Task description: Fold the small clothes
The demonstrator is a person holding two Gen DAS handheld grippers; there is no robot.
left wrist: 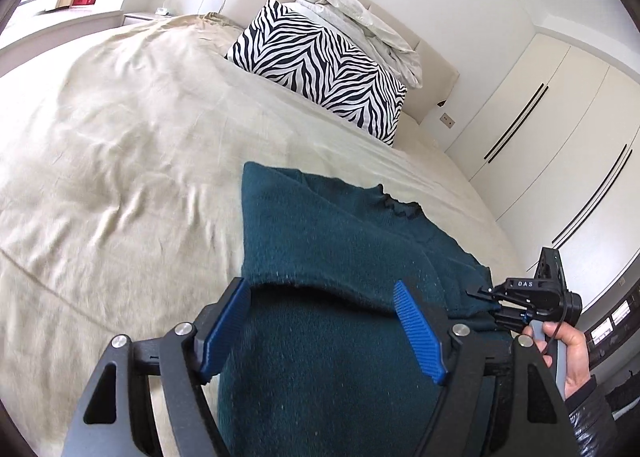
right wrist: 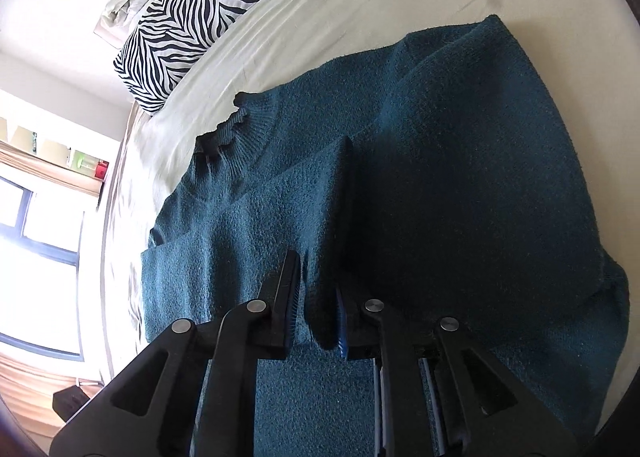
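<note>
A dark teal knit sweater [left wrist: 328, 233] lies on the beige bed sheet [left wrist: 120, 161], its ruffled collar [left wrist: 400, 209] toward the pillow. My left gripper [left wrist: 322, 289] is open, its blue pads spread wide over the sweater's near fold, holding nothing. My right gripper [left wrist: 486, 299] shows at the sweater's right edge, held by a hand. In the right wrist view the right gripper [right wrist: 318, 289] is shut on a raised fold of the sweater [right wrist: 460, 177], pinched between its pads. The collar [right wrist: 236, 121] points toward the pillow.
A zebra-striped pillow [left wrist: 320, 65] and a crumpled pale duvet [left wrist: 360, 13] lie at the headboard. White wardrobe doors [left wrist: 560, 137] stand to the right of the bed. A window [right wrist: 40, 225] and a shelf are on the far side.
</note>
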